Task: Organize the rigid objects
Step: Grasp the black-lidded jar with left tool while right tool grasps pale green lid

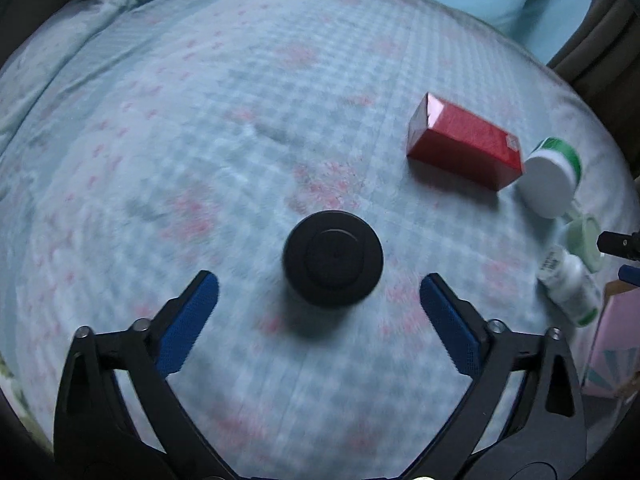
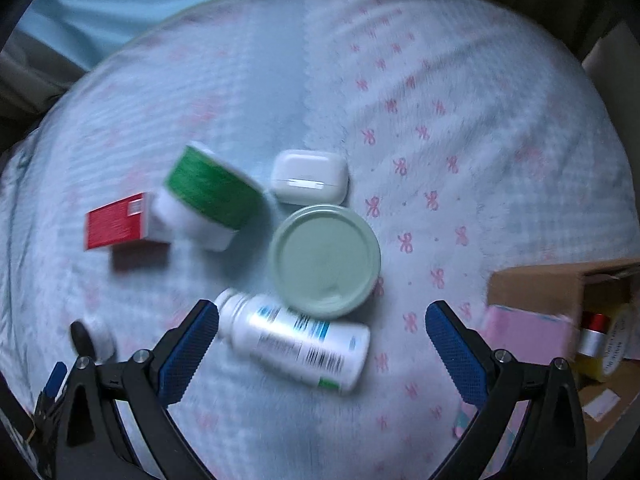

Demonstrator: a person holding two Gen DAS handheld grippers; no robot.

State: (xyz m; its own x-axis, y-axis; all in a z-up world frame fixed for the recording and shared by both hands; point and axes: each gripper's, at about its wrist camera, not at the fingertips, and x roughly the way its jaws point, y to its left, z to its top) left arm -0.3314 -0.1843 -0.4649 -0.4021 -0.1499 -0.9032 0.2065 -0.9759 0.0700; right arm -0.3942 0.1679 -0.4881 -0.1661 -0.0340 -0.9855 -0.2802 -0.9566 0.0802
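— Two risks, biggest first: my left gripper (image 1: 319, 294) hangs with jaws wide and empty over the black round puck (image 1: 333, 258) on the soft bedspread (image 1: 200, 120); a tilted close could skid it sideways.

— And the right?

— My right gripper (image 2: 322, 322), also spread and empty, straddles the white bottle (image 2: 294, 344) touching the pale green lid (image 2: 325, 261); I might nudge both.

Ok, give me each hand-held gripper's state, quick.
Left hand-held gripper: open, empty, above the black round lid.
Right hand-held gripper: open, empty, over the white bottle.
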